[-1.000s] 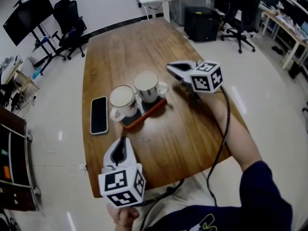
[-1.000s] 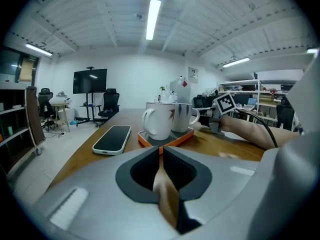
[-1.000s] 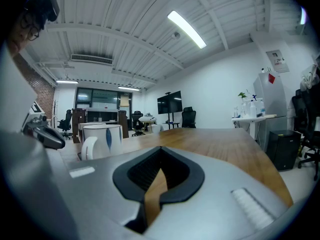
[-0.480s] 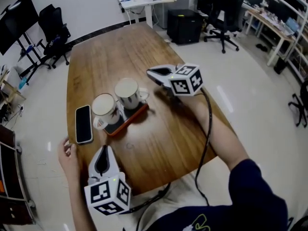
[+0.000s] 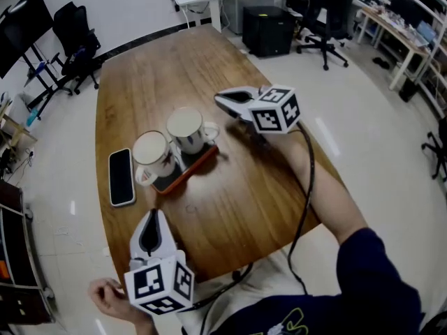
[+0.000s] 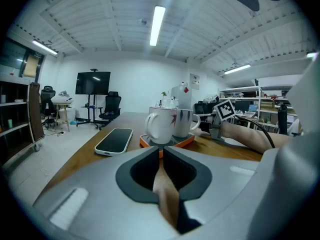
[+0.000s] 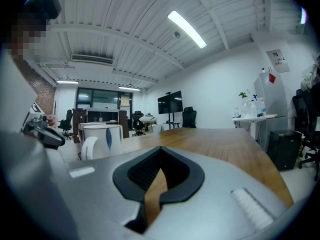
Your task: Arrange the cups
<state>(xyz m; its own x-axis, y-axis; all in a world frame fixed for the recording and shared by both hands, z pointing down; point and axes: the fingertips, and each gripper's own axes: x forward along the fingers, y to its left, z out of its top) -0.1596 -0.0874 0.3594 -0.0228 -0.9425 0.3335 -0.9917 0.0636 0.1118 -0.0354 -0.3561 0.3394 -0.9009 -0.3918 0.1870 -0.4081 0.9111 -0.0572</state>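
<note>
Two white cups stand side by side on a small orange tray point(image 5: 204, 164) on the wooden table: one on the left point(image 5: 150, 152), with its handle toward me, and one on the right point(image 5: 187, 127). My left gripper point(image 5: 155, 214) sits low near the table's front edge and points at the cups from a short way off, shut and empty. The left gripper view shows both cups point(image 6: 163, 126) on the tray point(image 6: 186, 141) beyond the closed gripper point(image 6: 161, 152). My right gripper point(image 5: 218, 100) hovers just right of the right cup, also shut with nothing in it. One cup point(image 7: 101, 135) appears left of the gripper point(image 7: 158, 167).
A black phone point(image 5: 121, 176) in a white case lies left of the tray. The table point(image 5: 237, 201) runs far back behind the cups. Office chairs, desks and a black box stand on the floor around it. A bare hand point(image 5: 110, 295) is beside the left gripper's cube.
The head camera's view shifted slightly. The person's bare left hand was spread out left of the left gripper half a second ago and is now back by its cube. Cups and grippers stay put.
</note>
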